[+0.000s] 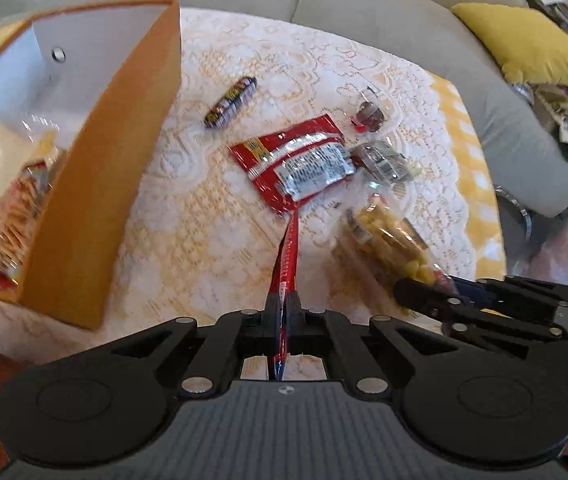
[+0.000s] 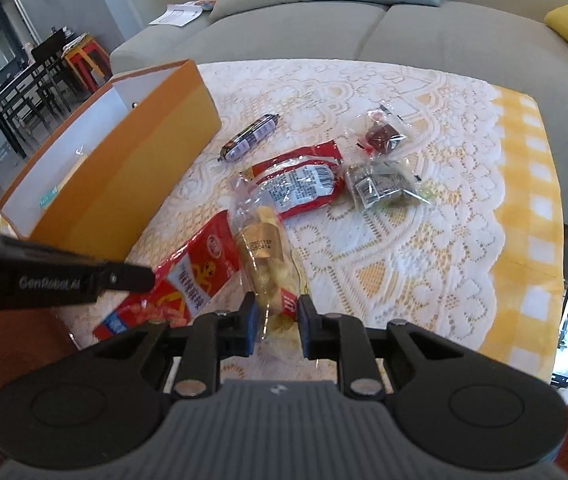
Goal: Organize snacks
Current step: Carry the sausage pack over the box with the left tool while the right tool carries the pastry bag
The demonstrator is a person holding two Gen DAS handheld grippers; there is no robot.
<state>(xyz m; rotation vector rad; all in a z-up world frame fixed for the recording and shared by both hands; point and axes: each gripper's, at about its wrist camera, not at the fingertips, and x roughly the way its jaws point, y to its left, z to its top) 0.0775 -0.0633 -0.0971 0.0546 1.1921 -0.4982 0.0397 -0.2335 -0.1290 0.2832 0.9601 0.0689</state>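
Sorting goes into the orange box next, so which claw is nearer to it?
Left. The left claw, shut on a red packet, sits just beside the box; the right claw, gripping a clear chip bag, is further out.

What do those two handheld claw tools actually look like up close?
Both are matte black plastic. The left gripper and right gripper each have angular linkage arms with silver rivets, two round discs and a ribbed grey centre plate. The right one's fingers carry blue pads. White lettering marks the left tool's side.
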